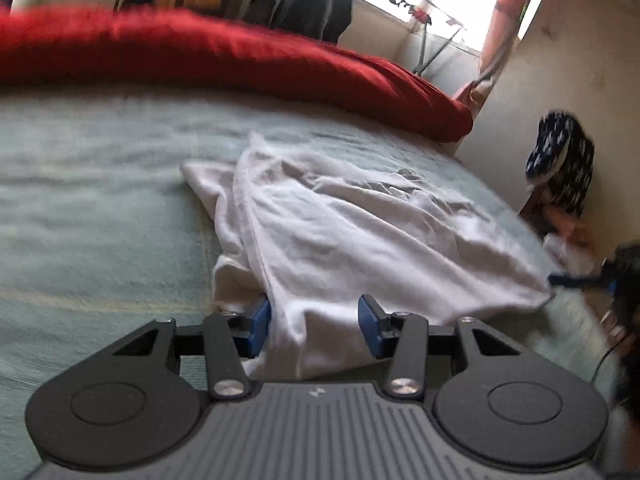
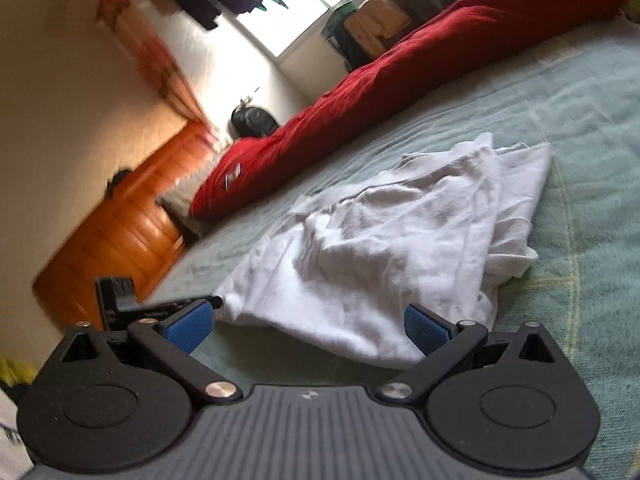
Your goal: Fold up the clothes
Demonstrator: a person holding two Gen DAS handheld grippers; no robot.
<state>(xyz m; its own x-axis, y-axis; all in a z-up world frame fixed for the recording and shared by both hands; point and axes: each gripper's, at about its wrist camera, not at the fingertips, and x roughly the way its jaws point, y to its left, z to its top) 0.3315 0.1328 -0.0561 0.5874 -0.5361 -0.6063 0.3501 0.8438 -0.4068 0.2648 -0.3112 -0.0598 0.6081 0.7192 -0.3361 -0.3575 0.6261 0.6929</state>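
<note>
Crumpled white cotton garment [image 1: 320, 232] lies on a pale green bedspread [image 1: 100, 208], its near hem bunched between the left gripper's [image 1: 314, 326] closed-in blue pads.
Only the right wrist view shows the right gripper [image 2: 306, 326] spread wide, holding nothing, beside orange wooden flooring [image 2: 120, 232].

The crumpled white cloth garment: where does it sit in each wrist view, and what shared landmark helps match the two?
Left wrist: crumpled white cloth garment at centre, its near edge bunched between the left gripper pads.
Right wrist: centre-right, its near edge just ahead of the open right gripper.
Shared landmark: long red pillow behind it on the pale green bedspread.
</note>
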